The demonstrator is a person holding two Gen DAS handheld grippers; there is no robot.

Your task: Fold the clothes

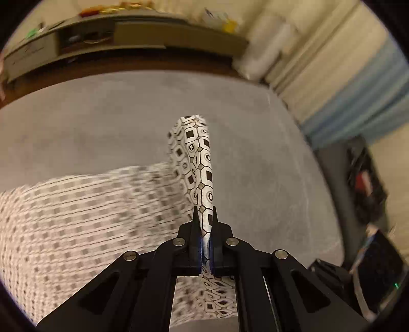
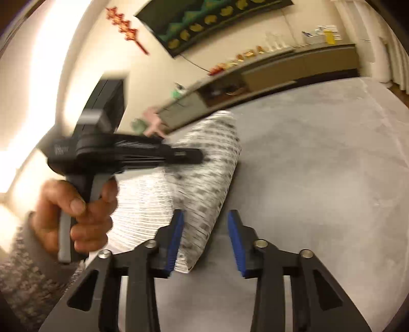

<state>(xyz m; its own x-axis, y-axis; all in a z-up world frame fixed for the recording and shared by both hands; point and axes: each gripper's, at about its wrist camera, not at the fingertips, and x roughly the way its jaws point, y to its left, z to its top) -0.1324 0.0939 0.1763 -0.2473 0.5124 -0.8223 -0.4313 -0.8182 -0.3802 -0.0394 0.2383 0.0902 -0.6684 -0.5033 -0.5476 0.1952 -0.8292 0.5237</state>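
Note:
A white garment printed with black and tan squares lies on a grey surface. My left gripper is shut on a fold of it, and a strip of the cloth stands up beyond the fingertips. In the right wrist view the same garment is lifted and blurred, with the left gripper clamped on its upper part and a hand around the handle. My right gripper is open, and the cloth's lower edge hangs beside its left blue pad.
A long low cabinet runs along the far edge of the grey surface, with small items on top. A dark wall hanging and a red ornament are above. Curtains and dark clutter stand at right.

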